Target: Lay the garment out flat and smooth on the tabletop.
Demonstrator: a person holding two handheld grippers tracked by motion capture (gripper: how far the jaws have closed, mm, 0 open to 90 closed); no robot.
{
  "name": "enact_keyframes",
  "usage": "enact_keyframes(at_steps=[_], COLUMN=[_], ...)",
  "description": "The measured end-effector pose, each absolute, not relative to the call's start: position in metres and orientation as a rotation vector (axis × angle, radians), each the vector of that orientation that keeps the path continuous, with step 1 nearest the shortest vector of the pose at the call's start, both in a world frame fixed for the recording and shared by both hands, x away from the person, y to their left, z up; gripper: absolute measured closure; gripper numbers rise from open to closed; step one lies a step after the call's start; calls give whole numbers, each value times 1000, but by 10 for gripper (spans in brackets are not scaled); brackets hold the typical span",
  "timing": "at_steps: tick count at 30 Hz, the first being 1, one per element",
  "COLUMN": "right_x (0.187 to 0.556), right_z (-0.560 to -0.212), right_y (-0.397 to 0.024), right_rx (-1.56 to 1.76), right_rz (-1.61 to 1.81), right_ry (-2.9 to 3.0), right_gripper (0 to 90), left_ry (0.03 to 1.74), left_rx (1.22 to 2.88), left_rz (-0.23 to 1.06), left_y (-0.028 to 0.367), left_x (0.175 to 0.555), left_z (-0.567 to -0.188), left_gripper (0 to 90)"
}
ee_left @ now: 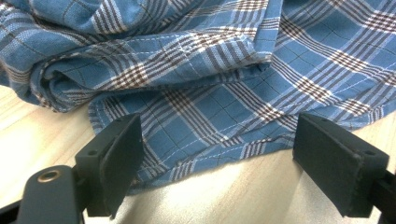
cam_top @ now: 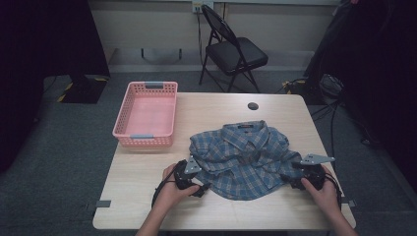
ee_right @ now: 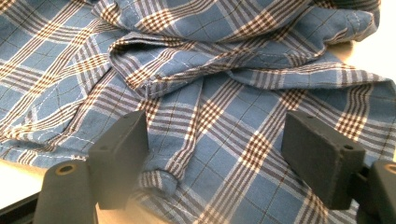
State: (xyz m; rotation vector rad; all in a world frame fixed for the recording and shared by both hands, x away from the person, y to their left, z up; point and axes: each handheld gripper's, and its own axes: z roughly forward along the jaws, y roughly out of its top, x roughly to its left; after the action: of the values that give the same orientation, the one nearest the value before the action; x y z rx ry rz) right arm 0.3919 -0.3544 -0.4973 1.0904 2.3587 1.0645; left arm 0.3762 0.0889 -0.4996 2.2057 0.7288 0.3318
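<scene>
A blue plaid shirt [cam_top: 241,157] lies crumpled on the wooden table [cam_top: 221,105], collar toward the far side. My left gripper [cam_top: 196,184] sits at the shirt's front left hem, open, its jaws straddling the hem edge [ee_left: 210,154] without closing on it. My right gripper [cam_top: 290,181] sits at the shirt's front right corner, also open, with the plaid cloth [ee_right: 219,135] lying between and under its jaws. In the left gripper view a folded sleeve [ee_left: 140,60] bunches above the hem.
A pink plastic basket [cam_top: 147,114] stands at the table's far left. A small dark round disc [cam_top: 253,105] lies near the far edge. A black folding chair [cam_top: 231,49] stands behind the table. Bare tabletop runs along the front edge.
</scene>
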Motion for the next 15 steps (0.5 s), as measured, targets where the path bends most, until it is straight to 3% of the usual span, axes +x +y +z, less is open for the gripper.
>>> enact_keyframes(at_steps=[10, 15], right_x=[392, 391], right_z=[-497, -496], right_y=[-355, -358], right_rx=[1095, 1110], right_rz=[1068, 1103], right_ry=[2357, 2346], right_gripper=[224, 225], left_ry=[716, 715], left_rx=[2210, 2193], left_rz=[327, 316], left_y=[90, 95], left_x=[375, 376], left_z=[-499, -498], left_gripper=[161, 211])
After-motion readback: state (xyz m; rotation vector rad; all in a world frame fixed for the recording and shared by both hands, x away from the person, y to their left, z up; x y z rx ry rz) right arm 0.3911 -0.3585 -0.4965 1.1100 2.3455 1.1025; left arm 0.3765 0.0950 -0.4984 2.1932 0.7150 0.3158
